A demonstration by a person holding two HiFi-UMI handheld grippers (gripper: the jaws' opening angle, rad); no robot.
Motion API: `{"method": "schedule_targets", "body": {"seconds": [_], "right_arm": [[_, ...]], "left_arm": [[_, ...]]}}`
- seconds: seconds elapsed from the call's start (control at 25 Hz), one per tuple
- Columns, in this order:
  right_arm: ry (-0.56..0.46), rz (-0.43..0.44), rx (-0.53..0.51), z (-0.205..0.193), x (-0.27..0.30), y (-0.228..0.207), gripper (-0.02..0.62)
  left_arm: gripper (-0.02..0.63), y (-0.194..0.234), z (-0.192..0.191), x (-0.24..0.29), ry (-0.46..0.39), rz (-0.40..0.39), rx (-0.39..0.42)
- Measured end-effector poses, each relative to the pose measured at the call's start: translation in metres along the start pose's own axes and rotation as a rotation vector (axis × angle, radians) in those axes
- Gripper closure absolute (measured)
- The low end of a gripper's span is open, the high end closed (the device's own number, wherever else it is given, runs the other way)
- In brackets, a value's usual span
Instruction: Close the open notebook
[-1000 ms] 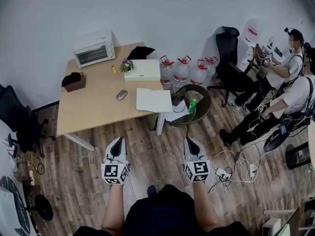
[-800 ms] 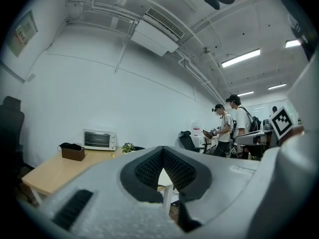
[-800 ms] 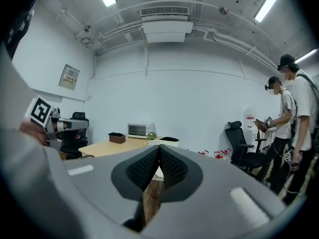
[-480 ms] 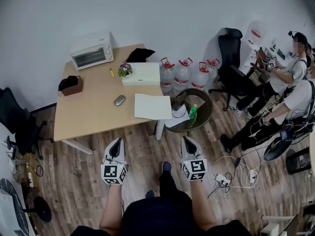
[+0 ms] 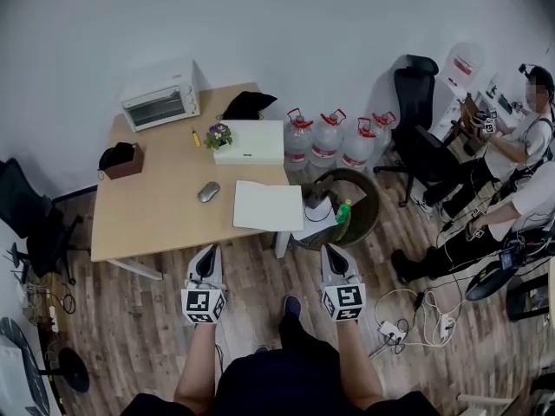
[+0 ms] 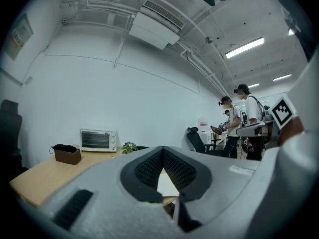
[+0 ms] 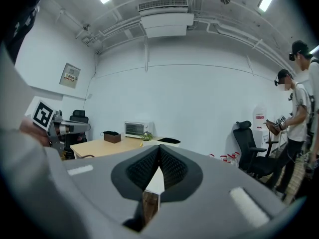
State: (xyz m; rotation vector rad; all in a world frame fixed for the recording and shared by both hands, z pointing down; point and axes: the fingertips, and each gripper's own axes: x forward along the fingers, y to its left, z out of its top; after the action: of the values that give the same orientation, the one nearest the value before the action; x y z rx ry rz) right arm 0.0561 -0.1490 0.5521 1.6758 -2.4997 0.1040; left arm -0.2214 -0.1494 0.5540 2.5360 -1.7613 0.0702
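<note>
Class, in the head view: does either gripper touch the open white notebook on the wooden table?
No: the left gripper and right gripper hang above the floor, short of the open white notebook.

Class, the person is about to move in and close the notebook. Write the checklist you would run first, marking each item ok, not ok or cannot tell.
1. Notebook lies open and flat on the table: ok.
2. Nothing rests on its pages: ok.
3. Left gripper is free: ok, jaws together on nothing.
4. Right gripper is free: ok, jaws together on nothing.
5. Grippers are within reach of the notebook: not ok, both hang over the floor, short of the table's edge.
6. Mouse is out of the way: ok, it lies apart from the notebook on the left.
</note>
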Motion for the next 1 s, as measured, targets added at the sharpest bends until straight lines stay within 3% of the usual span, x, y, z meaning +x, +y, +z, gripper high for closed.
{"method": "schedule_targets", "body": {"seconds": [0.72,1.0], "right_arm": [[-0.005,0.036,-0.023,-0.028,0.068,-0.024,0.592],[-0.004,0.051,-0.020,-0.050,0.084,-0.023,0.592]], "left_arm": [[0.618,0.027,-0.043,0.061,0.031,0.032,-0.021],[0.618,0.036,-0.091,0.074,0.113,0.032,-0.011]]}}
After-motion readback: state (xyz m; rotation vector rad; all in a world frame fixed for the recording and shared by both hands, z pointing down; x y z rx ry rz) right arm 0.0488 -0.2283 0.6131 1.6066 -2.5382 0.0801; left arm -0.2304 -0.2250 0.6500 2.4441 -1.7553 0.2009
